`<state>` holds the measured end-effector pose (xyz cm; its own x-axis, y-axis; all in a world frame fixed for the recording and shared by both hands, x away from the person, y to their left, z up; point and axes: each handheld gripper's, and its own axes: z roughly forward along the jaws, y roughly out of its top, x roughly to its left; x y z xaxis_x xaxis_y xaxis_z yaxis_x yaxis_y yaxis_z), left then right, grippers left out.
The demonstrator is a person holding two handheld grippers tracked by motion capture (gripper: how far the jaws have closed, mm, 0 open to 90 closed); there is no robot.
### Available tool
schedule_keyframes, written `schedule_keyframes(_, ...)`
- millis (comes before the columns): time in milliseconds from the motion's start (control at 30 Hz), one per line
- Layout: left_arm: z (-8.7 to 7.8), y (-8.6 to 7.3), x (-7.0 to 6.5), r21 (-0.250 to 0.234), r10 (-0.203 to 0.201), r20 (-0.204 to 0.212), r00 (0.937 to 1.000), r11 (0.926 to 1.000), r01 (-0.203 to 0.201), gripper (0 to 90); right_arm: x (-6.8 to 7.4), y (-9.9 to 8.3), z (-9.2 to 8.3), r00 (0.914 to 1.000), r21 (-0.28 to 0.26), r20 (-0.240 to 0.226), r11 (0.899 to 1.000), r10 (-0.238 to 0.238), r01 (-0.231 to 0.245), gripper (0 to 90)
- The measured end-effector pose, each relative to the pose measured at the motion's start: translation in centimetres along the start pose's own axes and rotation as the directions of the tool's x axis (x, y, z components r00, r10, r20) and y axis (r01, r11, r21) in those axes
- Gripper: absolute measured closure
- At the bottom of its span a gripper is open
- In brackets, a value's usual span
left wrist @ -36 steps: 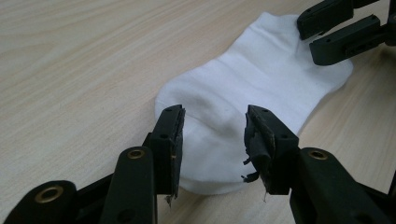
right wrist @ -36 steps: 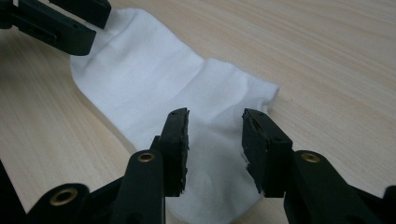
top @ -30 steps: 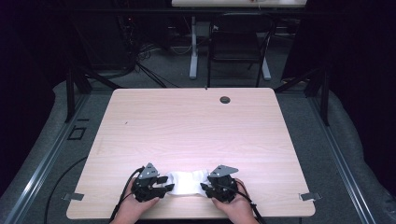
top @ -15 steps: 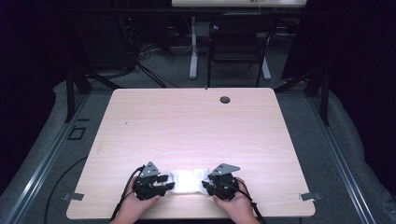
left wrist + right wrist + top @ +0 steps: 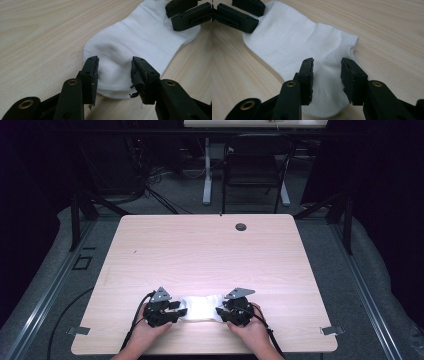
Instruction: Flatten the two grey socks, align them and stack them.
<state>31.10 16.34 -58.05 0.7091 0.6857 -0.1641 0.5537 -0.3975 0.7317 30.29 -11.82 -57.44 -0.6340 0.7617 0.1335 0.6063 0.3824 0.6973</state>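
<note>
A white sock lies flat near the table's front edge, stretched left to right. My left gripper is at its left end and my right gripper at its right end. In the left gripper view the left gripper is open, its jaws straddling one rounded end of the sock. The right gripper rests at the far end. In the right gripper view the right gripper is open over the other end of the sock, and the left gripper is at the top left.
The wooden table has a small dark round grommet near its far edge. A chair and a desk leg stand beyond the table. Cables trail from both grippers off the front edge.
</note>
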Motion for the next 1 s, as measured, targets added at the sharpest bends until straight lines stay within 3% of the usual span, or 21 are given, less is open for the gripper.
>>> schedule_keyframes(467, 0.8, 0.7, 1.3, -0.025, -0.034, -0.018, 0.9993, 0.9991, 0.034, 57.3, -1.0, 1.0, 1.1, 1.0, -0.017, 0.007, 1.0, 0.001, -0.001, 61.0)
schedule_keyframes(1000, 0.8, 0.7, 1.4, -0.037, -0.054, -0.017, 0.9984, 0.9979, 0.054, 56.1, -1.0, 1.0, 1.3, 0.9999, -0.04, 0.011, 0.999, -0.001, 0.001, 57.9)
